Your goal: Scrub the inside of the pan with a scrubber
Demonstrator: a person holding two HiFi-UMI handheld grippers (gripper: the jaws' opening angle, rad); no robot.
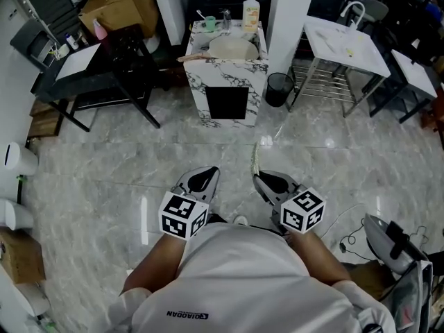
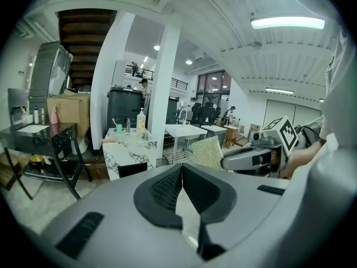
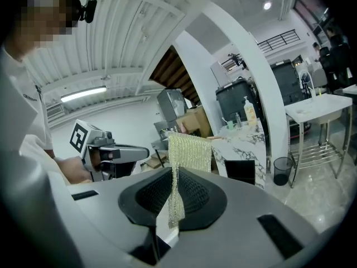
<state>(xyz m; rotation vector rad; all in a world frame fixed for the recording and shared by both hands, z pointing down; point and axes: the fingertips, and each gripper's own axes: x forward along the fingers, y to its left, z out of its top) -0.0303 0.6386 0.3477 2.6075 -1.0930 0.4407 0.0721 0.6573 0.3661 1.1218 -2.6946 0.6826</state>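
right tool [image 3: 174,177]: clamping one edge of the scrubber [image 3: 189,152], so the mesh sheet is standing up out of the jaws with most of it free for rubbing
left tool [image 2: 181,169]: pads pressing together with nothing between them; probably being left free to steady the pan
both tools: sitting side by side close to the person's chest, tips aiming toward the marble table [image 1: 225,82] but well short of it
pan [image 1: 232,47]: lying on top of the marble table, a round pale vessel with a brownish handle poking past the table's left edge; reading it as the pan, too small to be sure
scrubber vs pan: well apart, not touching, so scrubbing is not yet starting
soap bottle [image 1: 251,11]: standing at the back of the marble table behind the pan
green cup [image 1: 210,23]: standing at the table's back left, near the pan
floor [image 1: 104,179]: glossy stone lying between the person and the marble table
stage: judging this as approach, with the person needing to close in on the marble table first
next: likely the left tool going for the handle while the right tool is lowering the mesh into the pan
risk: thin floppy mesh gripped by one edge may be folding or slipping under pressure
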